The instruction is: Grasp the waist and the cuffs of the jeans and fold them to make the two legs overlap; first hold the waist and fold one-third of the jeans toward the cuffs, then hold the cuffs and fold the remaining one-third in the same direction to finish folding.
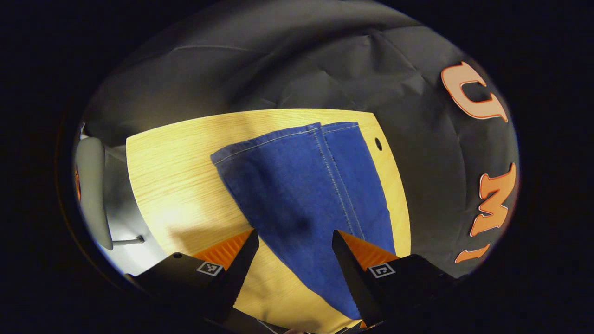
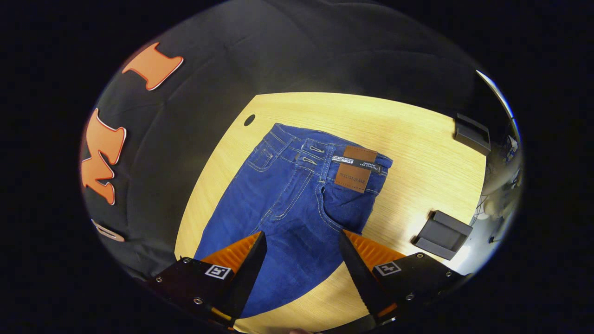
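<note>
Blue jeans lie flat on a light wooden table, legs laid one over the other. In the left gripper view the leg end with the cuffs [image 1: 297, 134] points away from me, and my left gripper [image 1: 294, 241] hovers open above the legs [image 1: 301, 195] with nothing between its fingers. In the right gripper view the waist [image 2: 325, 155] with its brown leather patch [image 2: 356, 169] lies at the far end. My right gripper [image 2: 302, 241] hangs open over the seat of the jeans [image 2: 287, 204], holding nothing.
The table [image 1: 176, 176] has a small round hole [image 1: 378, 144] near its back edge beside the cuffs, also seen as hole [image 2: 249, 120] near the waist. Two dark grey blocks [image 2: 442, 234] [image 2: 472, 133] sit on the table's right side. Black cloth wall stands behind.
</note>
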The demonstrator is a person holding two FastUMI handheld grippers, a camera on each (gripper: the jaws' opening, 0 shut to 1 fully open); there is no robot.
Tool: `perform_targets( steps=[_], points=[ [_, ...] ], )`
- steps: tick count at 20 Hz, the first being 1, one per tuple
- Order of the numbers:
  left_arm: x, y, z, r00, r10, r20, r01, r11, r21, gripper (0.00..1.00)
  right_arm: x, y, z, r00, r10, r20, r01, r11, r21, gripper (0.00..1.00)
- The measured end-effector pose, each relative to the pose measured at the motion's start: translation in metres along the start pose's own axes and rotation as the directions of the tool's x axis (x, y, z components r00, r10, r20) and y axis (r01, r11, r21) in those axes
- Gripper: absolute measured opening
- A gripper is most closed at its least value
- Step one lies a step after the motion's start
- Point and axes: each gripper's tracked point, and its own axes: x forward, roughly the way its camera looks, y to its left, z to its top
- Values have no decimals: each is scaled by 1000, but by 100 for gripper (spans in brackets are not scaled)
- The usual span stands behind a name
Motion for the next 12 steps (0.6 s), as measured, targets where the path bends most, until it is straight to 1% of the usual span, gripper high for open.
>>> perform_targets(
  steps=[1,2,3,6,8,9,10,12],
  points=[
    [3,6,-1,1000,-3,-3,3,1000,-12,100,2,-2,1,1000,5,-10,-5,1000,8,97],
    [5,11,0,1000,-6,-3,5,1000,-22,98,4,-6,1,1000,6,-16,-6,1000,17,96],
    [7,16,1,1000,-11,-8,11,999,-37,98,7,-9,3,1000,7,-21,-6,1000,28,96],
    [12,10,13,997,-77,25,79,994,-74,95,10,-20,7,1000,2,-29,-1,998,65,96],
    [17,8,19,993,-107,43,111,989,-102,94,12,-27,10,999,-5,-33,7,997,72,97],
    [21,6,23,991,-124,51,129,985,-113,88,15,-31,11,1000,-8,-30,10,997,72,96],
    [24,1,26,986,-156,64,163,979,-120,85,17,-34,11,999,-14,-33,16,997,73,96],
    [32,-6,30,975,-204,85,215,966,-141,83,23,-39,9,998,-21,-51,26,996,85,97]
  ],
)
